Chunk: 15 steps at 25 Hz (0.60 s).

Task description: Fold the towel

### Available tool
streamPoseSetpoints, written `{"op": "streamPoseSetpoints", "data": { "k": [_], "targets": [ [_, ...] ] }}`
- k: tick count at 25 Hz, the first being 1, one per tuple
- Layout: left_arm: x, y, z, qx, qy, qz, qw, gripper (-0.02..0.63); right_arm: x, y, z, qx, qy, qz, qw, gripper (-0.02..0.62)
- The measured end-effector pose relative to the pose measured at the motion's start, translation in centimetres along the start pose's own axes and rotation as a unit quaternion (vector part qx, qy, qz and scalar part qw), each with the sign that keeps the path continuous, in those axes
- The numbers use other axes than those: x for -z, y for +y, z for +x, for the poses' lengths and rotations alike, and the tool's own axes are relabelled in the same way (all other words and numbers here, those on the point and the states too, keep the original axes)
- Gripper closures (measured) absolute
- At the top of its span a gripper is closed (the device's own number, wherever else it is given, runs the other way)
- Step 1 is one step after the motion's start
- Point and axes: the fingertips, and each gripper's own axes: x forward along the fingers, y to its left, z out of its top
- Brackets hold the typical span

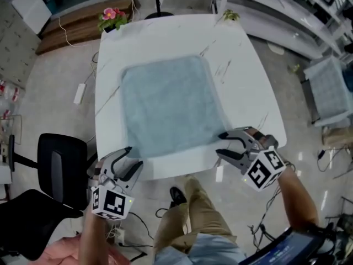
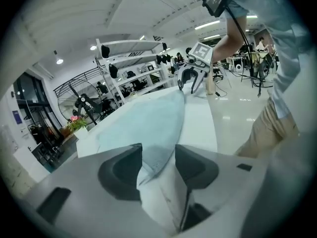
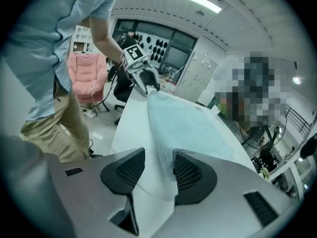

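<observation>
A pale blue-grey towel (image 1: 168, 104) lies spread flat on the white square table (image 1: 248, 81). My left gripper (image 1: 134, 158) is at the towel's near left corner and my right gripper (image 1: 220, 144) at its near right corner. In the left gripper view the towel (image 2: 148, 118) corner lies between the jaws of the left gripper (image 2: 158, 162), with a gap on both sides. In the right gripper view the towel (image 3: 188, 123) edge runs between the jaws of the right gripper (image 3: 158, 170), which stand apart too. Each view shows the other gripper across the table: the right gripper (image 2: 190, 81) and the left gripper (image 3: 146, 86).
A black office chair (image 1: 55, 164) stands left of the table's near edge. A flower pot (image 1: 113, 18) sits at the far left corner. Shelving racks (image 1: 287, 10) and a grey padded stool (image 1: 331, 90) are on the right. A power strip (image 1: 80, 93) lies on the floor.
</observation>
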Motion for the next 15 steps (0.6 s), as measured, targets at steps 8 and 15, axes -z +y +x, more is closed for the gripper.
{"op": "streamPoseSetpoints", "data": {
  "k": [8,15],
  "targets": [
    [1.7,0.1,2.0,0.019,0.051,0.059,0.9968,0.451,2.8,-0.8,1.5,0.011,0.062,-0.118,0.991,0.419],
    [1.8,0.3,2.6,0.003,0.043,0.073,0.9964,0.557,3.8,-1.5,1.6,0.049,0.069,-0.146,0.986,0.531]
  ]
}}
